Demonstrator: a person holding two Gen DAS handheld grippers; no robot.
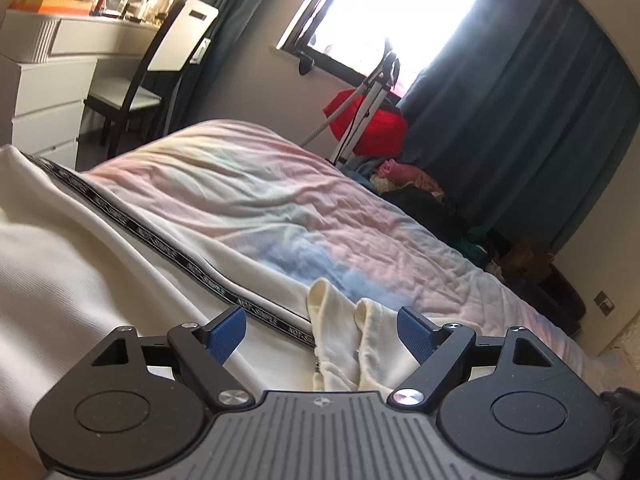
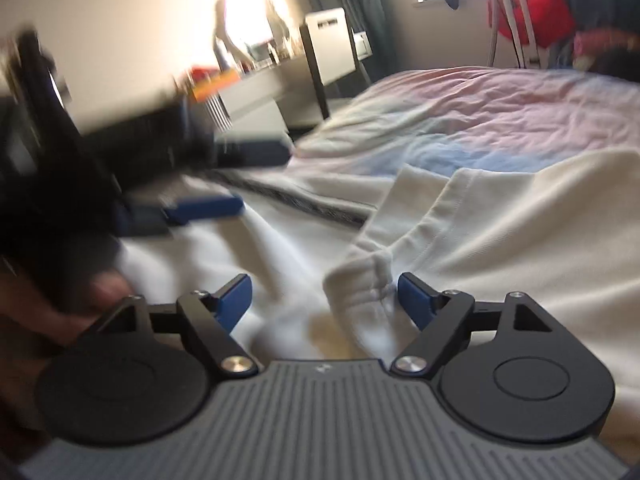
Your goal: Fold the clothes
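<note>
While both tools, left tool and right tool, stand spread and empty, the cream garment lies on the bed; best pinch the cuff at twelve o'clock squarely.

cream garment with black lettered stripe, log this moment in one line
cream garment with black lettered stripe: on pastel quilted bed cover | left tongs: open, over cuffs | right tongs: open, over bunched fold

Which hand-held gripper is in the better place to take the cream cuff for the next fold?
Probably the right hand-held gripper: its open jaws sit around the bunched cuff. The left hand-held gripper is open too, over two cuff ends.
</note>
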